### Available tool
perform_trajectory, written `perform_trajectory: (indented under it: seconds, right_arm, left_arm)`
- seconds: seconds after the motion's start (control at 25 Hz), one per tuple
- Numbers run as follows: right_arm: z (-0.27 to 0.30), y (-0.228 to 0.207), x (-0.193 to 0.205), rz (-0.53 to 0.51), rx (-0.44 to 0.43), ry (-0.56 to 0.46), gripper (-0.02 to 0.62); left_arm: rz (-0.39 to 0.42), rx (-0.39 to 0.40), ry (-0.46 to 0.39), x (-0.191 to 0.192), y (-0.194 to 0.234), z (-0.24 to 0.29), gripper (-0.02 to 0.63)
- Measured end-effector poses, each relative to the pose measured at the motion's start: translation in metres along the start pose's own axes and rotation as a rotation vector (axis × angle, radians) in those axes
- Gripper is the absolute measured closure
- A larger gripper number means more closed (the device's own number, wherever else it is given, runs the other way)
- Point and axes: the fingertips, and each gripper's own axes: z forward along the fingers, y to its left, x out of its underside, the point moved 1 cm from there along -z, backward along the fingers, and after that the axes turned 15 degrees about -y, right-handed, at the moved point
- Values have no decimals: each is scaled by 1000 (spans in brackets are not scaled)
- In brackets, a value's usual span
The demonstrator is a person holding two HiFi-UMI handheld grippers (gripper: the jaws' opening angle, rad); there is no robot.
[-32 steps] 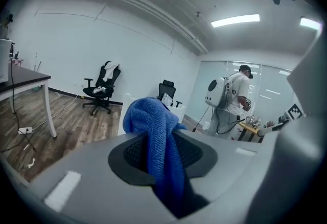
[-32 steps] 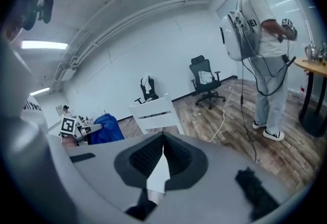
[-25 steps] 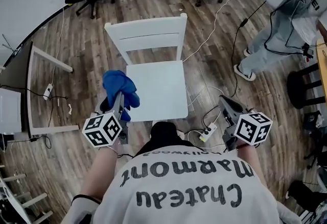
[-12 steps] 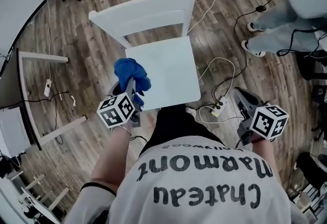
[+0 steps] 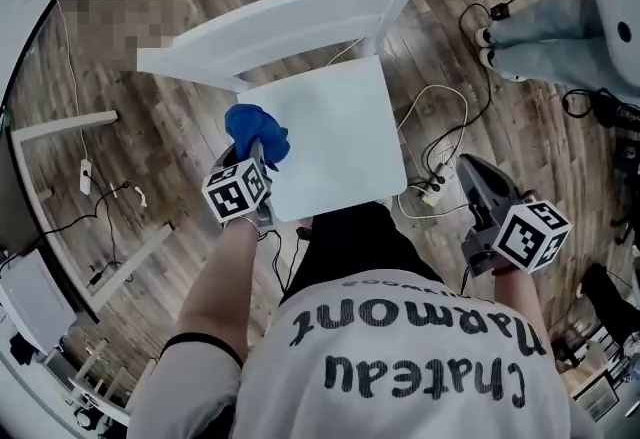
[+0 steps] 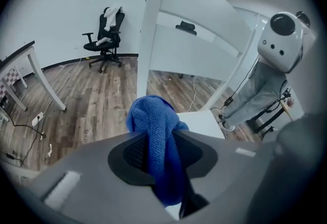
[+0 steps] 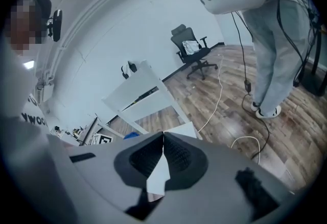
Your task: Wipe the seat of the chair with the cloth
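A white wooden chair stands in front of me, its seat (image 5: 335,137) bare and its backrest (image 5: 280,19) on the far side. My left gripper (image 5: 258,157) is shut on a bunched blue cloth (image 5: 257,130), which hangs over the seat's left edge. In the left gripper view the cloth (image 6: 153,126) fills the gap between the jaws, with the seat (image 6: 204,122) just beyond and a backrest post (image 6: 153,24) rising behind it. My right gripper (image 5: 478,179) hovers right of the chair over the floor, shut with nothing in it. Its jaws meet in the right gripper view (image 7: 163,139).
A power strip (image 5: 432,189) and looping cables (image 5: 440,127) lie on the wooden floor right of the chair. A person in grey trousers (image 5: 545,12) stands at the far right. A table frame (image 5: 55,127) is at the left. An office chair (image 6: 104,39) stands far off.
My left gripper has carried the blue cloth forward to the seat's left edge. The head view has leaned closer over the chair. The right gripper has stayed beside the chair.
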Motion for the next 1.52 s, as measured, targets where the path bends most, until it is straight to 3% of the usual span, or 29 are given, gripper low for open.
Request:
perform_trajectory:
  seconds: [0.2, 0.48, 0.76, 0.96, 1.28, 1.52]
  right_arm:
    - [19, -19, 24, 4, 65, 103, 581]
    - [31, -37, 54, 72, 123, 153, 581]
    - [40, -48, 70, 128, 134, 168, 581]
    - [40, -50, 80, 155, 136, 163, 580]
    - [21, -74, 90, 209, 204, 120, 581]
    - [-8, -95, 101, 273, 282, 63, 580]
  left_arm:
    - [50, -50, 103, 13, 24, 48, 491]
    - [127, -88, 191, 28, 40, 102, 491]
    - [264, -1, 276, 50, 7, 140, 488]
    - [270, -9, 296, 57, -12, 150, 489]
    - [297, 101, 286, 60, -74, 166, 489]
    - [339, 232, 284, 64, -139, 184, 489]
